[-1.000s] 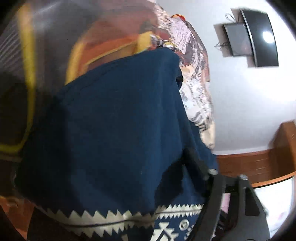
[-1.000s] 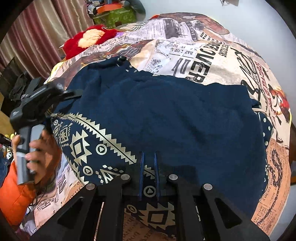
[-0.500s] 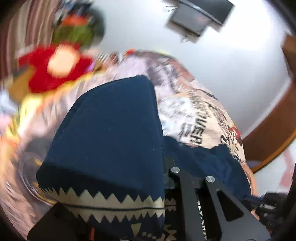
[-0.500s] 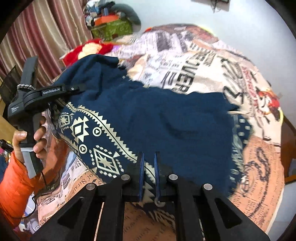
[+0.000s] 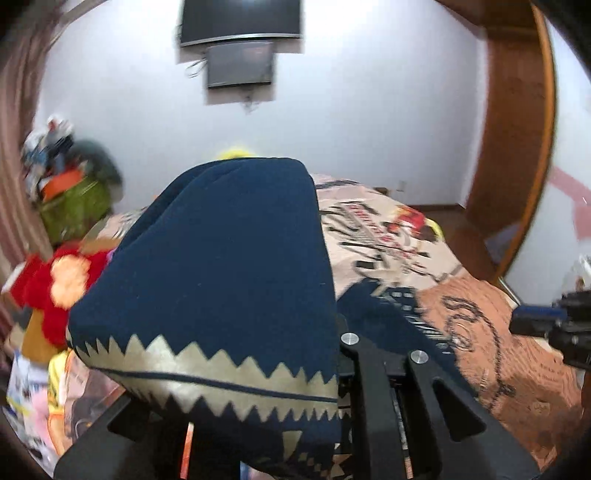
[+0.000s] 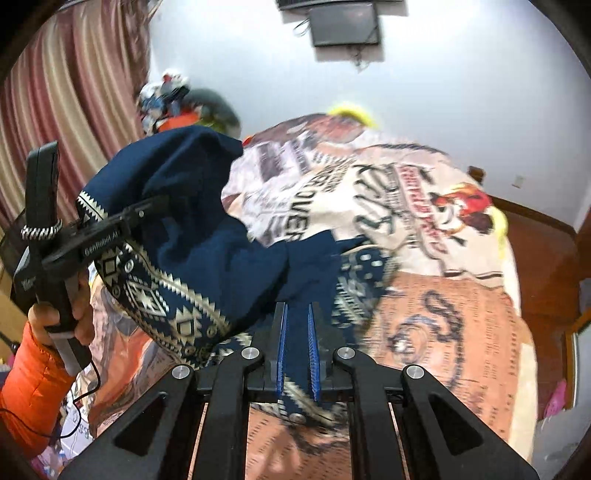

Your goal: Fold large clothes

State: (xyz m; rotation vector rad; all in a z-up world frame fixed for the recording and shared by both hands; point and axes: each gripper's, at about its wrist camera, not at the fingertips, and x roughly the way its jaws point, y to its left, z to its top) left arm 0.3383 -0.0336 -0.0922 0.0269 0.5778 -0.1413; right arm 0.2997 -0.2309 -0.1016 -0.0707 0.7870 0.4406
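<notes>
A large navy garment [image 5: 221,277] with a cream zigzag and diamond border hangs lifted over the bed. In the left wrist view it drapes over my left gripper and hides its fingertips. In the right wrist view my left gripper [image 6: 157,205], held by a hand in an orange sleeve [image 6: 33,380], is clamped on the patterned hem at the left. The garment [image 6: 207,240] sags from there to my right gripper [image 6: 297,350], whose blue pads are shut on a fold of the navy cloth. My right gripper [image 5: 546,321] also shows at the far right of the left wrist view.
The bed wears a newspaper-print cover [image 6: 424,258], partly bared beyond the garment. A red plush toy [image 5: 55,280] and a green box of clutter [image 5: 74,206] lie at the left, by a striped curtain [image 6: 66,92]. Screens [image 5: 240,22] hang on the white wall; a wooden frame [image 5: 517,129] stands right.
Both grippers have risen with the garment, pulling most of it off the bed. The left gripper rolled upright and shut on the hem; more bed cover shows.
</notes>
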